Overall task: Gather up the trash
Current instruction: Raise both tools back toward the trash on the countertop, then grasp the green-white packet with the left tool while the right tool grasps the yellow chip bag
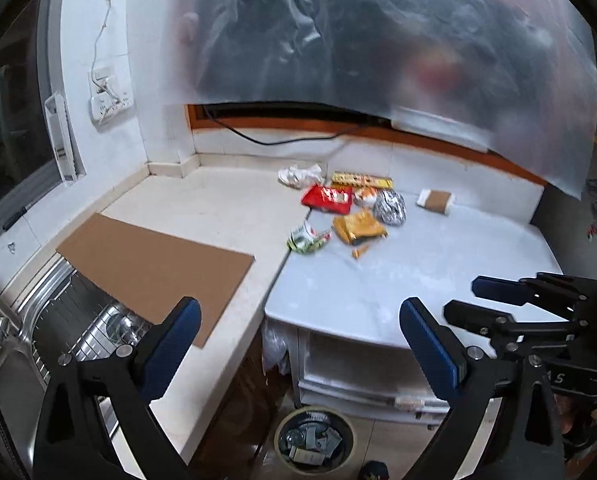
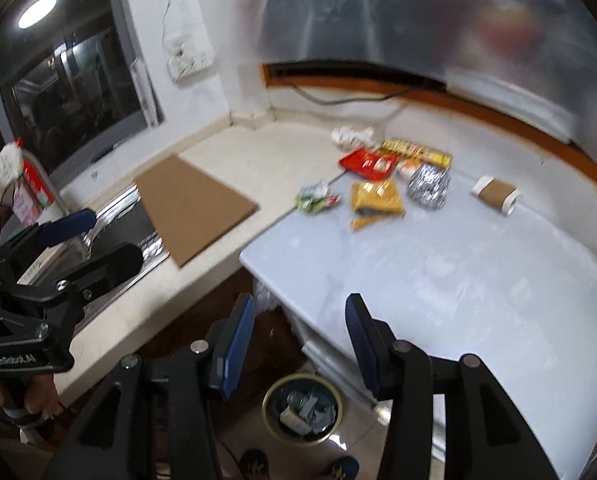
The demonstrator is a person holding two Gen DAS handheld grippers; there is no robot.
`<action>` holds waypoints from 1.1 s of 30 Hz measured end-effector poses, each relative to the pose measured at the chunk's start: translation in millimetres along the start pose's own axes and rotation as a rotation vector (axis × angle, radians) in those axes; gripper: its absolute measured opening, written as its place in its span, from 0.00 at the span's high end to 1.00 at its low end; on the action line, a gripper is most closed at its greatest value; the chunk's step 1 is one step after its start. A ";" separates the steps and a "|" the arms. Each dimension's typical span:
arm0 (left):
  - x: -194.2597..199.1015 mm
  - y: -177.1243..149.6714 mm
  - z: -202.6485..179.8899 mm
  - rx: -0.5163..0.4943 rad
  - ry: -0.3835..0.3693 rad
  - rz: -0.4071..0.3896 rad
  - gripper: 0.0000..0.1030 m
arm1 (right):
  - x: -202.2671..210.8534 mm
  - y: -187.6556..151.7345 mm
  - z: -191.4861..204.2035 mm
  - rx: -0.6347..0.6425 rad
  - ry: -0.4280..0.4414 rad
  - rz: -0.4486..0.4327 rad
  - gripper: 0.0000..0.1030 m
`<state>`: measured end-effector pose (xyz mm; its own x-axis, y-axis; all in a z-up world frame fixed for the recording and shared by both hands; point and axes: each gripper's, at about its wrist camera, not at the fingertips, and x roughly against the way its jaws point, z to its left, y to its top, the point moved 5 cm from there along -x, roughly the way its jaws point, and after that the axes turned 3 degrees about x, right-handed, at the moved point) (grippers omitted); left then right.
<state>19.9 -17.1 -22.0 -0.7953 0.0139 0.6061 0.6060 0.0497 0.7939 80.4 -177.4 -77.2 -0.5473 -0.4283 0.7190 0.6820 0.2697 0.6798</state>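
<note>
A pile of trash lies at the back of the white table (image 1: 418, 280): a red packet (image 1: 327, 199), a yellow wrapper (image 1: 358, 229), a green wrapper (image 1: 308, 240), a foil ball (image 1: 390, 208), a yellow box (image 1: 360, 179), crumpled white paper (image 1: 300, 175) and a paper cup with brown sleeve (image 1: 435, 201). The same pile shows in the right wrist view, with the red packet (image 2: 368, 163), yellow wrapper (image 2: 376, 198) and cup (image 2: 496, 194). A bin (image 1: 314, 440) with trash stands on the floor (image 2: 302, 410). My left gripper (image 1: 300, 320) is open and empty. My right gripper (image 2: 300, 316) is open and empty, also seen in the left wrist view (image 1: 460, 300).
A brown cardboard sheet (image 1: 154, 264) lies on the beige counter, partly over a steel sink (image 1: 78, 320). A window is at the left. A plastic sheet (image 1: 378, 40) hangs over the back wall. A black cable (image 1: 282, 140) runs behind the table.
</note>
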 end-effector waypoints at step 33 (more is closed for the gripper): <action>-235.4 56.3 -0.4 0.034 -0.043 0.306 0.04 | -134.7 86.3 -123.7 -0.072 0.016 0.045 0.40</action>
<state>241.2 -18.0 -120.0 -0.5761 0.0759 0.8138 0.8172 0.0704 0.5720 273.0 -203.1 -133.2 -0.5080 -0.4312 0.7457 0.7390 0.2266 0.6345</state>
